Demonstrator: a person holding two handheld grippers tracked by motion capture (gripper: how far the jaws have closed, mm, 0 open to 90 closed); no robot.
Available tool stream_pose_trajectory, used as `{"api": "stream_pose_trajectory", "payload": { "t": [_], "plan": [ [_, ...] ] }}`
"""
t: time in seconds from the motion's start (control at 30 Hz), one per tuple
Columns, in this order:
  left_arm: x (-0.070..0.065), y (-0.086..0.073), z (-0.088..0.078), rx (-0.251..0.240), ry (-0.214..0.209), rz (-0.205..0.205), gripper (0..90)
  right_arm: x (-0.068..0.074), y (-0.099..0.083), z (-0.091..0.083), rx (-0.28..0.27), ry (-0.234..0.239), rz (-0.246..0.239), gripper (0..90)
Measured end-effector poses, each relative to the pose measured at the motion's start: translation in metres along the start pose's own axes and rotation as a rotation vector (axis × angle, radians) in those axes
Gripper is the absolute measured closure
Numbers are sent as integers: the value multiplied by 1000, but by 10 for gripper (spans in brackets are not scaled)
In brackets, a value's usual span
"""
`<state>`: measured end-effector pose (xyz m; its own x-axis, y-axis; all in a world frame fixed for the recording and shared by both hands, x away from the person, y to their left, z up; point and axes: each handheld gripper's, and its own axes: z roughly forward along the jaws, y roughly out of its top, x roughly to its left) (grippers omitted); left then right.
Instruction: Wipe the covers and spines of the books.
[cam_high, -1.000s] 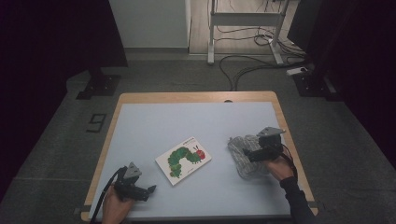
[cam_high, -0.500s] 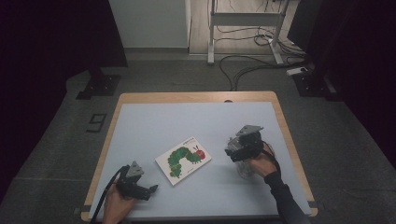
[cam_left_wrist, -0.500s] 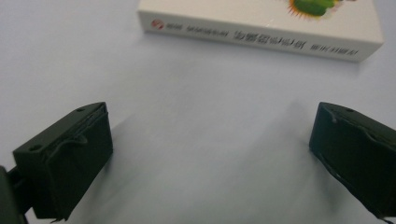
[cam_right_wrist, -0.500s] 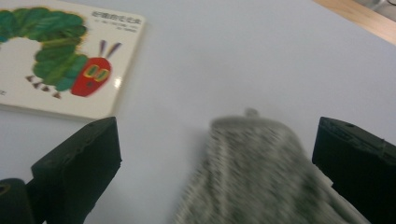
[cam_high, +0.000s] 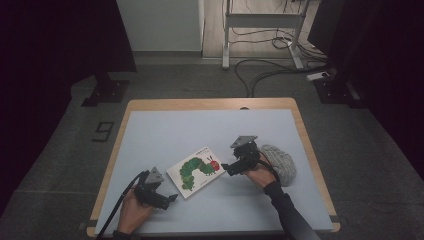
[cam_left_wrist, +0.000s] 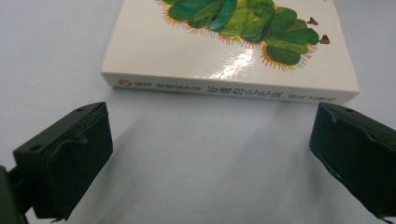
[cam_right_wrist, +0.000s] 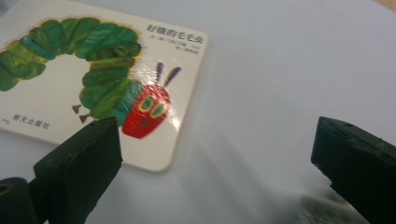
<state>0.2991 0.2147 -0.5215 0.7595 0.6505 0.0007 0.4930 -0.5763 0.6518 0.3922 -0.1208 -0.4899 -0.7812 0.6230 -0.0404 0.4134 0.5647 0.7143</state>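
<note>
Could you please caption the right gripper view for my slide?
Open right gripper nears the caterpillar book on the table.

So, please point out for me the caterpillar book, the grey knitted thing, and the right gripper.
caterpillar book (cam_high: 196, 171), high view, middle of its front cover.
grey knitted thing (cam_high: 282, 162), high view, middle of its ribbed top.
right gripper (cam_high: 226, 167), high view, between its two jaw tips, beside the book's right corner.
</note>
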Motion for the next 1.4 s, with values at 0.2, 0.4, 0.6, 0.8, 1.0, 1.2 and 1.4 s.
{"api": "stream_pose_trajectory", "payload": {
  "t": [0.2, 0.4, 0.6, 0.8, 1.0, 1.2, 1.4],
  "plan": [
    [-1, 2, 8, 20, -20, 17, 0, 10, 7, 19, 11, 49, -16, 11],
    [-2, 5, 11, 11, -33, 26, 0, 16, 11, 36, 22, 95, -6, 11],
    [-4, 6, 13, -4, -39, 34, 0, 16, 13, 50, 38, 131, 9, 13],
    [-7, 8, 16, -5, -34, 29, 0, 14, 15, 61, 45, 178, 28, 11],
    [-7, 8, 16, -5, -35, 27, 0, 15, 19, 68, 45, 222, 48, 24],
    [-7, 8, 16, -5, -36, 27, 0, 15, 19, 67, 45, 222, 67, 51],
    [-7, 8, 16, -5, -36, 27, 0, 13, 20, 66, 38, 230, 99, 55]
  ]
}}
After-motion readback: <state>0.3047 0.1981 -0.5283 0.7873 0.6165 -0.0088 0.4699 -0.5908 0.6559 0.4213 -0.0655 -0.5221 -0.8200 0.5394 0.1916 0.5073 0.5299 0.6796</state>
